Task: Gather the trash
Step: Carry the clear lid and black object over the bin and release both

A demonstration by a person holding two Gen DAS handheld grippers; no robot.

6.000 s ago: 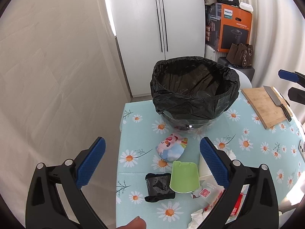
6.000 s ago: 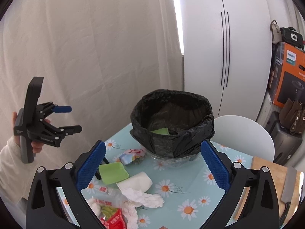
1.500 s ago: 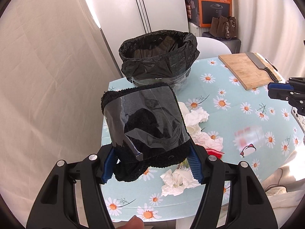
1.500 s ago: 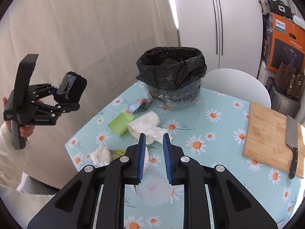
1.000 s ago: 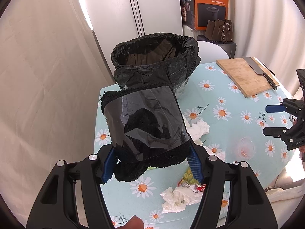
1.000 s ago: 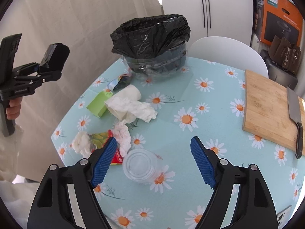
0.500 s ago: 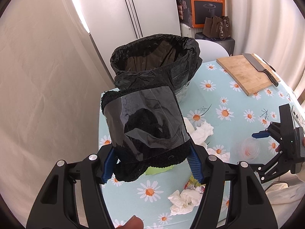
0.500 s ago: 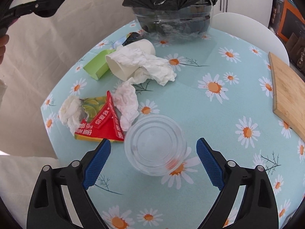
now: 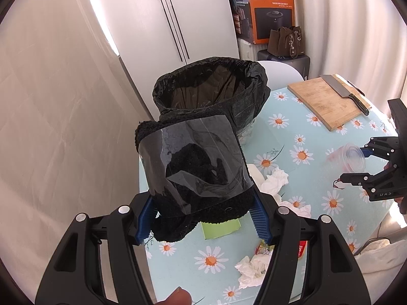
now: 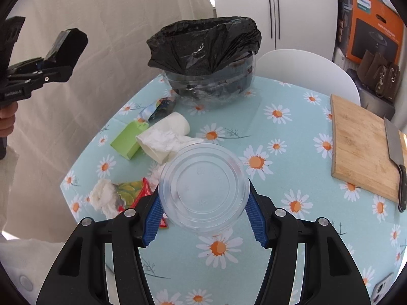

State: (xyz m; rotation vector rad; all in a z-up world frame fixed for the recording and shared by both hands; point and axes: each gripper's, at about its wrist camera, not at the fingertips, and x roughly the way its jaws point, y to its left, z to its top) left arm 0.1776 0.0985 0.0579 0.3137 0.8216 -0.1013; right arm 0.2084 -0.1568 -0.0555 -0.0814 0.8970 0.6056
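My left gripper point(image 9: 203, 218) is shut on a black fuzzy bundle wrapped in clear film point(image 9: 193, 167), held in the air in front of the black-lined trash bin point(image 9: 211, 86). My right gripper point(image 10: 203, 218) is shut on a clear plastic cup point(image 10: 203, 185), lifted above the daisy tablecloth point(image 10: 279, 152). That cup also shows in the left wrist view point(image 9: 351, 157). The bin point(image 10: 206, 58) stands at the table's far side. Loose trash lies on the table: a green carton point(image 10: 127, 139), a white paper cup with tissue point(image 10: 165, 137), a tissue wad point(image 10: 104, 198) and a red wrapper point(image 10: 145, 193).
A wooden cutting board point(image 10: 361, 147) with a cleaver point(image 10: 395, 155) lies on the table's right. A white chair point(image 10: 305, 68) stands behind the table. A phone point(image 10: 381, 289) lies at the front right corner. An orange box point(image 9: 269, 12) and a brown bag point(image 9: 285, 40) sit beyond.
My right gripper has closed on the clear cup and lifted it off the table. My left gripper keeps holding the black bundle, a little nearer the bin.
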